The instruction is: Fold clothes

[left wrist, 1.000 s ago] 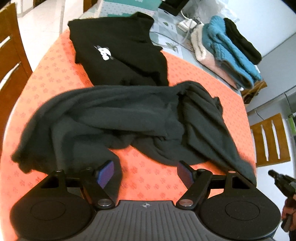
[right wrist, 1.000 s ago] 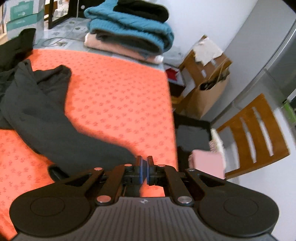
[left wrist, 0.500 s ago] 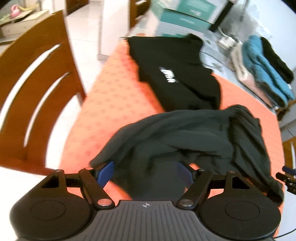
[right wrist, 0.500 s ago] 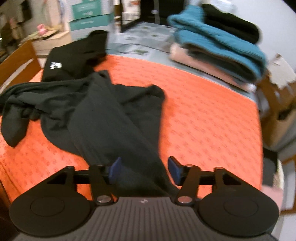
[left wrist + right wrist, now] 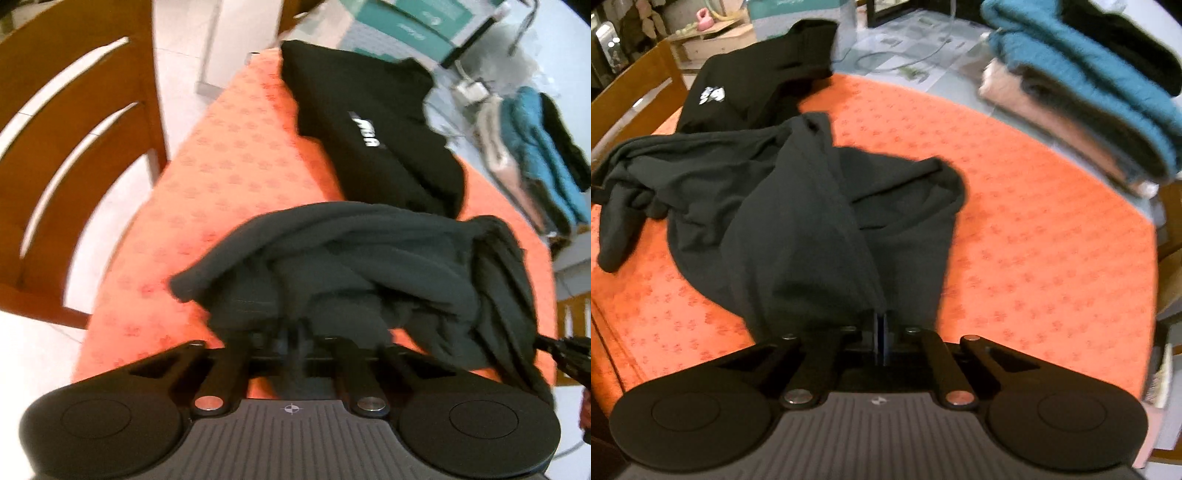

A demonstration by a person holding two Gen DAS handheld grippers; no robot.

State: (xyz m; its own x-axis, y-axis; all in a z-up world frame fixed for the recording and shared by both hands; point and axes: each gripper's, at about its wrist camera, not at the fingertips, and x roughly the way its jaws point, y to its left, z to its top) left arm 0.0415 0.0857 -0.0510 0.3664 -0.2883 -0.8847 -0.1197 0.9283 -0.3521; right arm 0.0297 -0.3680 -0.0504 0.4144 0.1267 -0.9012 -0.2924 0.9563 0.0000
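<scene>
An orange patterned tablecloth [image 5: 1034,229] covers the table, where a crumpled dark grey fleece garment [image 5: 798,221] lies near the front edge. Behind it sits a folded black top with a white logo [image 5: 369,129], and a stack of folded teal, pink and black knitwear [image 5: 1089,92] rests farther right. The left gripper [image 5: 291,334] has just closed, apparently (the frame is blurred) on the garment's near hem; the right gripper [image 5: 881,328] has just pinched another edge.

both grippers — left gripper [image 5: 291,334], right gripper [image 5: 881,332] — clamped shut.
</scene>
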